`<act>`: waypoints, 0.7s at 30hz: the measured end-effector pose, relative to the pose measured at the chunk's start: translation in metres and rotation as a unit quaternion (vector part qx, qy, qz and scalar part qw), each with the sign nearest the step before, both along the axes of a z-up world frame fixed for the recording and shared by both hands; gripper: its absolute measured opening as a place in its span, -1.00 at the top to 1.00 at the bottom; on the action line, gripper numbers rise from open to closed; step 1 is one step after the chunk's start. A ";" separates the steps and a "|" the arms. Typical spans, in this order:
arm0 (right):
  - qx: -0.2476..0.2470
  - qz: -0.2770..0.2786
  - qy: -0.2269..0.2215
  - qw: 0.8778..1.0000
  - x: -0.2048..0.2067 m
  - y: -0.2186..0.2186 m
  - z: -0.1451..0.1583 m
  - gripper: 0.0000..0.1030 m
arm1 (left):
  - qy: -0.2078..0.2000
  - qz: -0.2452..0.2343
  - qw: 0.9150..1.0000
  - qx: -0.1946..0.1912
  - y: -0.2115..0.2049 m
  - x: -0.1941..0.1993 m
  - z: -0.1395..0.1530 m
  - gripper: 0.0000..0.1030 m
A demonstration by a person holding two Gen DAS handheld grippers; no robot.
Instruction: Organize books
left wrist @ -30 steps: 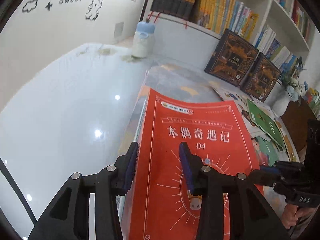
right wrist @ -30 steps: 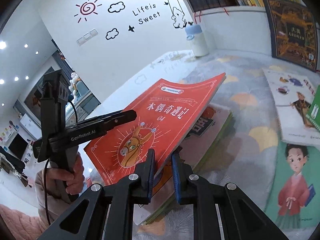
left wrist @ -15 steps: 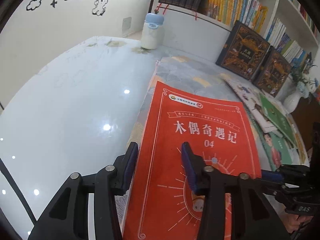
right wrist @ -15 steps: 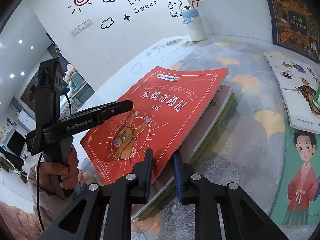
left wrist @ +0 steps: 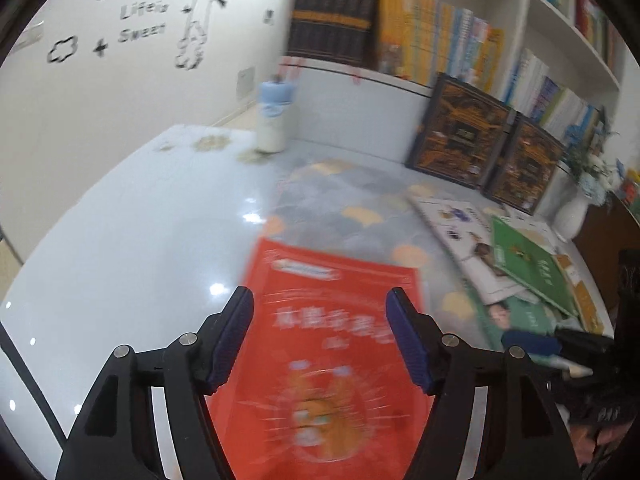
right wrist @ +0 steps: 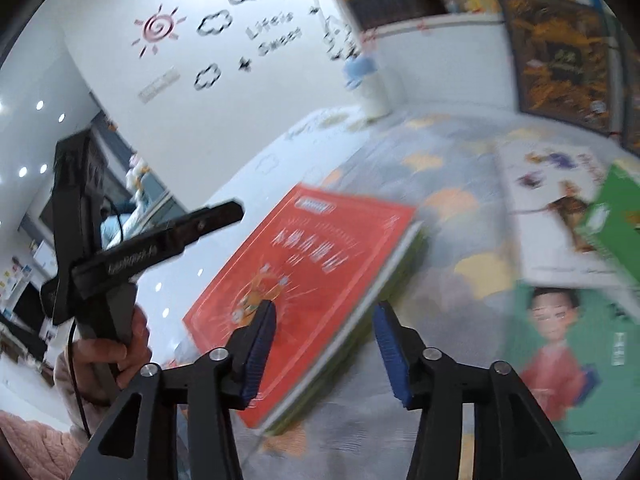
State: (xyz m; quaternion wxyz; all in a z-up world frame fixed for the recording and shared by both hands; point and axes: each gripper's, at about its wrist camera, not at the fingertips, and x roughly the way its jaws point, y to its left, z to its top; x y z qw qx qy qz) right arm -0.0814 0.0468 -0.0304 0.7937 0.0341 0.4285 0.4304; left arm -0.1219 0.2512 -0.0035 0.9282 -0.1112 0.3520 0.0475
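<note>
1. Nearest, lower centre of the left wrist view: left gripper [left wrist: 320,338], black with blue pads, jaws opening and spread, gripping nothing; red paperback book with an orange cartoon cover [left wrist: 332,356] seen between and below them, pads clear of it.
2. Lower centre of the right wrist view: right gripper [right wrist: 325,350], same build, jaws likewise opening; near corner of that red book's edge between them, no pad pressing on it.
3. Just beyond, centre of both views: red book lying flat atop a low stack of thin books [right wrist: 384,280], on a grey mat with orange scallop patterns [right wrist: 452,280].
4. Step in hand, by judgement: release of the red book onto the stack, placement apparently finished.
5. Right side of both views: loose picture books still scattered, a white illustrated one [left wrist: 464,236], a green one [left wrist: 532,268] overlapping it, and one showing a child in red [right wrist: 560,356].
6. Next move, likely: withdrawal from the stack, then a reach to the right for one scattered book, with jaws wide enough for its edge.
7. Far, upper right of the left wrist view: two dark ornate boxed books [left wrist: 492,148] leaning against white shelving; a white bottle with a blue cap [left wrist: 274,116] at upper centre.
</note>
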 end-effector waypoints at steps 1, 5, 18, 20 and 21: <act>0.001 -0.009 -0.002 1.000 0.003 -0.008 0.002 0.04 | -0.001 -0.010 1.000 -0.008 -0.008 0.004 0.001 -0.30; 0.005 -0.079 -0.012 0.997 0.024 -0.069 0.013 0.04 | -0.001 -0.053 0.997 -0.052 -0.048 0.026 0.003 -0.30; -0.009 -0.355 0.052 0.933 0.069 -0.286 -0.029 0.04 | 0.029 -0.136 0.976 -0.167 -0.206 0.105 -0.042 -0.36; -0.016 -0.362 0.059 0.930 0.071 -0.294 -0.037 0.04 | 0.048 -0.137 0.972 -0.184 -0.224 0.119 -0.052 -0.48; -0.017 -0.362 0.058 0.930 0.072 -0.295 -0.039 0.04 | 0.059 -0.136 0.972 -0.184 -0.232 0.124 -0.057 -0.49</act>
